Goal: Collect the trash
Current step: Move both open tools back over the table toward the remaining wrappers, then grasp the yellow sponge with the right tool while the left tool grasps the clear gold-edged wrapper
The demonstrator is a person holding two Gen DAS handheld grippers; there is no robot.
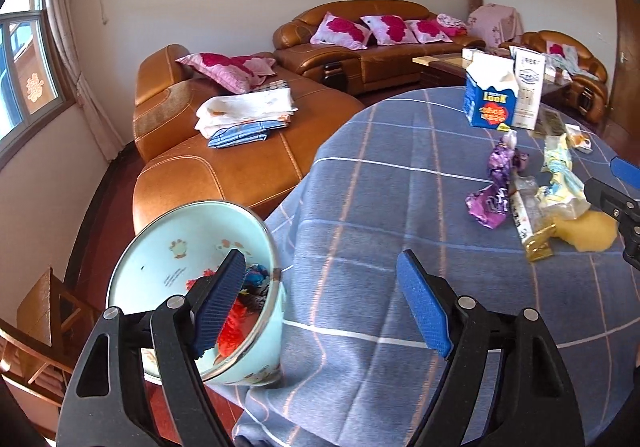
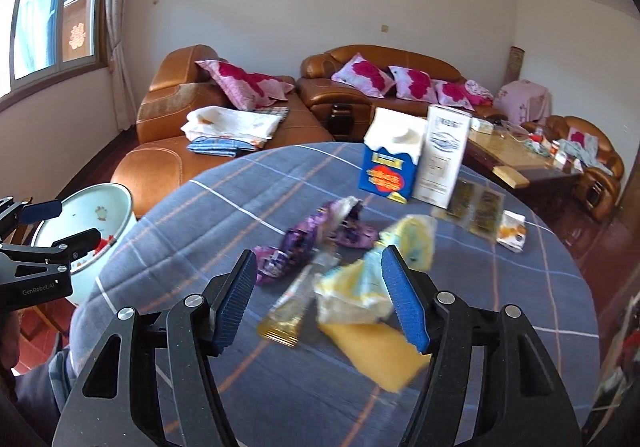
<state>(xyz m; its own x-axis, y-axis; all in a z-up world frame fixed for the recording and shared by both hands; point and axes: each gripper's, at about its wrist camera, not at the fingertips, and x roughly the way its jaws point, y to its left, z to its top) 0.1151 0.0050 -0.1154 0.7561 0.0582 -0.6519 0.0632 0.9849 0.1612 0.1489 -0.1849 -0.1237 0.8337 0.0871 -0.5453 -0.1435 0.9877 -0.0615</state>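
A pale blue bin (image 1: 168, 247) with trash inside stands beside the table's left edge; it also shows in the right wrist view (image 2: 100, 207). My left gripper (image 1: 324, 303) is open and empty, its left finger over the bin's rim. Loose trash lies on the blue plaid tablecloth (image 1: 380, 207): purple wrappers (image 2: 308, 243), a clear gold-ended wrapper (image 2: 288, 307), a pale yellow wrapper (image 2: 360, 287) and a yellow sponge-like piece (image 2: 376, 355). My right gripper (image 2: 320, 299) is open above the yellow wrapper, holding nothing. The right gripper's tip shows in the left wrist view (image 1: 616, 187).
A blue carton (image 2: 390, 163) and a white box (image 2: 442, 159) stand at the table's far side, with flat packets (image 2: 476, 207) and a small white packet (image 2: 512, 233) beside them. Brown leather sofas (image 2: 224, 135) lie beyond. A wooden stool (image 1: 44, 311) stands left.
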